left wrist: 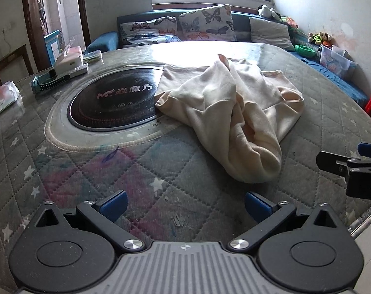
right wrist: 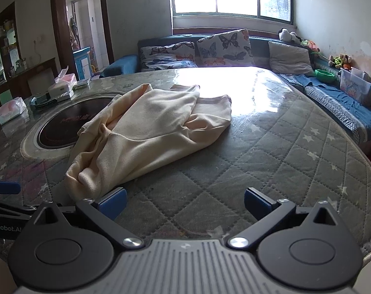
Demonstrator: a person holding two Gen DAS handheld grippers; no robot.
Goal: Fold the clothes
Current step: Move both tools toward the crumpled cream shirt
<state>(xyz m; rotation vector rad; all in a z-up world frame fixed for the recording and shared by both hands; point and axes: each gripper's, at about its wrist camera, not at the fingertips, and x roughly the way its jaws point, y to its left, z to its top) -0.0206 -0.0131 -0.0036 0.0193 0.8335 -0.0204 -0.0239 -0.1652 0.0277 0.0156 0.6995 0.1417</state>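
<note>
Both grippers, left (left wrist: 185,207) & right (right wrist: 185,204), spread wide, empty. Cream garment (left wrist: 234,112) crumpled on table (left wrist: 161,171). Pinch hem corners, spread flat first.

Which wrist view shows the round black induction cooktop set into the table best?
The left wrist view: the round black induction cooktop shows most of its disc and its printed logo. In the right wrist view the crumpled cream garment covers its right side and the logo is dim.

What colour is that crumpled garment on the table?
Pale cream, with a slight peach tint; the garment shows best in the right wrist view.
</note>
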